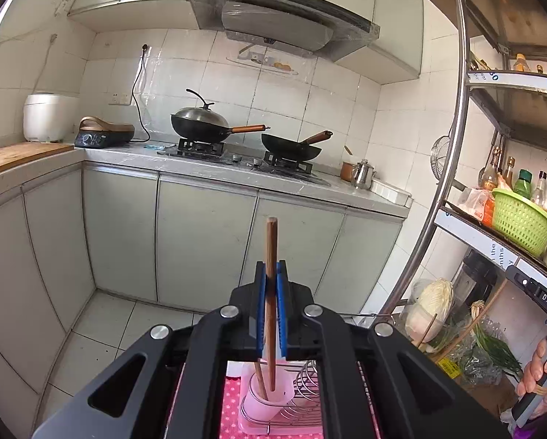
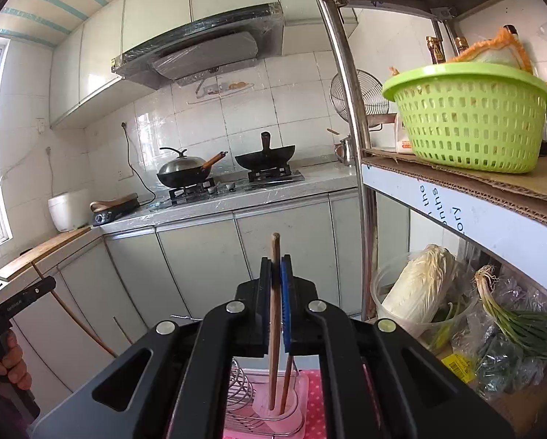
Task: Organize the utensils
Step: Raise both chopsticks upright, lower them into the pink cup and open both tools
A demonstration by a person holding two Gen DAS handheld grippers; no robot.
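A wooden chopstick (image 1: 271, 274) is clamped upright in the left gripper (image 1: 272, 270); another chopstick (image 2: 275, 278) is clamped in the right gripper (image 2: 275, 267). Both are held above the pink holder (image 1: 270, 393) in the wire rack (image 1: 302, 402).

Both the left gripper (image 1: 271, 274) and the right gripper (image 2: 276, 270) had black angular frames, round silver bolts and ridged blue finger pads (image 1: 281, 311).

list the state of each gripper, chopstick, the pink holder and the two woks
left gripper: shut on a chopstick
right gripper: shut on a chopstick
pink holder: upright, chopstick tips inside
left wok: lidded
right wok: uncovered
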